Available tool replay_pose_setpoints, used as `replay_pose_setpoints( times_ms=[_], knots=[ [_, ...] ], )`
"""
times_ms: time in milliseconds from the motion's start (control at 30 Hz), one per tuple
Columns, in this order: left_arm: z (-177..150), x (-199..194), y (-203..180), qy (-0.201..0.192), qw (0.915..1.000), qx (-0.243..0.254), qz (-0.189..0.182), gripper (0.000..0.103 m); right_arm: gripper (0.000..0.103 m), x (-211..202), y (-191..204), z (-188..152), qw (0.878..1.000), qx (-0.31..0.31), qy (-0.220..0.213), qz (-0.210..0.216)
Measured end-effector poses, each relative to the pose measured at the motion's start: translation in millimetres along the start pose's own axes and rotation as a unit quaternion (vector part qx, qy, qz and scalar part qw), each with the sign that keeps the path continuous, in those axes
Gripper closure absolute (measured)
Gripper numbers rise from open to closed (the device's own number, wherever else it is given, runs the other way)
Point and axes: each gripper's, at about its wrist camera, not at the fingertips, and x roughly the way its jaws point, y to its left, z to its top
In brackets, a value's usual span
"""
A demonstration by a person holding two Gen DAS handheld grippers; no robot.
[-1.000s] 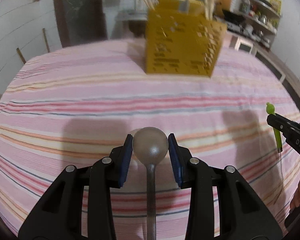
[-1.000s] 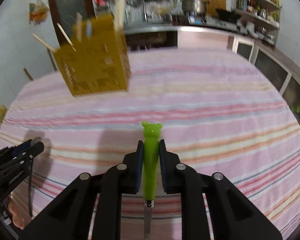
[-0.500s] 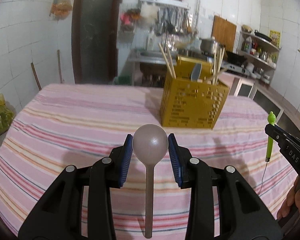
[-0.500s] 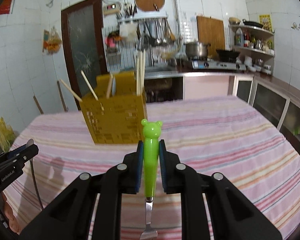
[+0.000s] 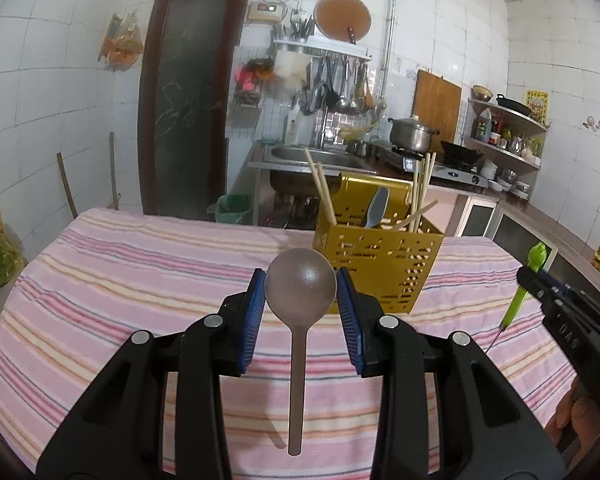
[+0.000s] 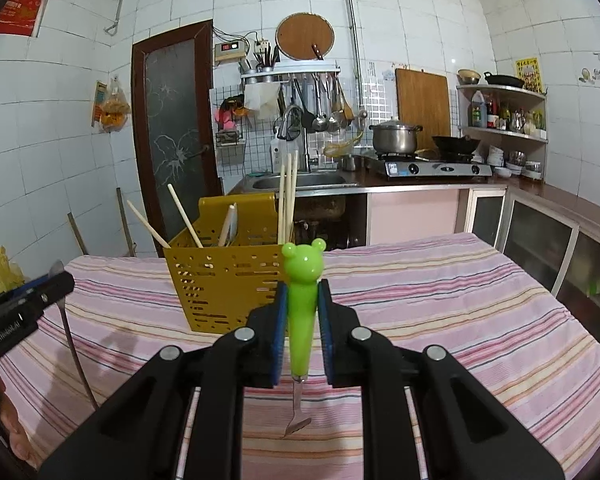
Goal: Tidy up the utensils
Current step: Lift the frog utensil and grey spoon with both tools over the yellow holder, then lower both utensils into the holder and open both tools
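- Left wrist view: the spoon (image 5: 300, 286) is clamped by its bowl between the blue pads (image 5: 253, 320) of the left gripper (image 5: 301, 320); its handle hangs down toward the camera, clear of the cloth.
- Right wrist view: the right gripper (image 6: 302, 330) is clenched on the green bear-headed handle of a fork (image 6: 302, 300); the bear head sticks out past the fingertips, and the metal tines hang below, above the cloth.
- From the left wrist view the same fork (image 5: 526, 284) shows at the right edge, held up off the table in the right gripper (image 5: 540, 286), with fingers (image 5: 576, 416) of a hand beneath it.
- From the right wrist view the left gripper (image 6: 40, 292) enters at the left edge with the spoon (image 6: 70, 328) hanging from it.
- Beyond both tools stands a yellow perforated caddy (image 5: 380, 260) on the table; chopsticks (image 5: 320, 188) lean out of it and a grey spoon head (image 5: 376, 208) rises from its middle.
- Caddy (image 6: 224, 284) and chopsticks (image 6: 288, 196) also show behind the fork.
- A pink striped tablecloth (image 5: 120, 280) covers the table.
- Behind are a dark door (image 5: 188, 96), a sink, hanging utensils and a pot (image 6: 394, 140) on a stove.
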Motion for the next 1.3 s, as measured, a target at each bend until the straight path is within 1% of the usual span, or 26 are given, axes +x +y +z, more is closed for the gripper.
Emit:
replay_pose_setpoints(
  times_ms=[100,200,233,333,367,433,533,567,667,733,867,967,1033,1200,1300],
  knots=[
    [7,1,-3,-0.012,0.9999,0.001,-0.007,0.068,0.088,2,-4,4,1.0,0.003,0.001,-0.001],
    [23,-3,-8,-0.034,0.9993,0.005,-0.013,0.068,0.088,-2,-8,17,1.0,0.008,-0.011,-0.008],
    [27,-3,-9,-0.039,0.9991,0.005,-0.016,0.068,0.088,-3,-10,25,1.0,0.012,-0.015,-0.01],
    [54,-3,-20,-0.061,0.9977,0.014,-0.026,0.068,0.088,-3,-14,51,0.999,0.02,-0.027,-0.011],
    [69,-3,-25,-0.073,0.9967,0.017,-0.03,0.068,0.088,-2,-14,60,0.999,0.02,-0.03,-0.012],
    [88,-3,-32,-0.092,0.995,0.019,-0.036,0.068,0.088,-1,-13,82,0.999,0.017,-0.042,-0.015],
    [126,0,-46,-0.135,0.9898,0.027,-0.038,0.068,0.088,2,-7,117,0.998,0.012,-0.063,-0.016],
    [134,2,-49,-0.142,0.9887,0.028,-0.04,0.068,0.088,5,-6,126,0.998,0.012,-0.067,-0.014],
    [156,17,-62,-0.167,0.9843,0.036,-0.044,0.068,0.088,21,2,152,0.997,0.011,-0.075,-0.007],
    [164,34,-68,-0.171,0.9833,0.038,-0.048,0.068,0.088,37,7,162,0.997,0.012,-0.074,-0.001],
    [162,73,-76,-0.167,0.9837,0.047,-0.048,0.068,0.088,68,16,166,0.998,0.013,-0.065,0.006],
    [153,102,-72,-0.154,0.9856,0.035,-0.06,0.068,0.088,90,21,159,0.998,0.012,-0.053,0.011],
    [145,116,-66,-0.142,0.9875,0.029,-0.062,0.068,0.088,102,21,153,0.999,0.014,-0.045,0.014],
    [127,140,-59,-0.123,0.9903,0.038,-0.054,0.068,0.088,131,21,133,1.0,0.012,-0.016,0.018],
    [114,145,-53,-0.111,0.992,0.043,-0.044,0.068,0.088,144,21,122,1.0,0.01,0.004,0.018]
  ],
)
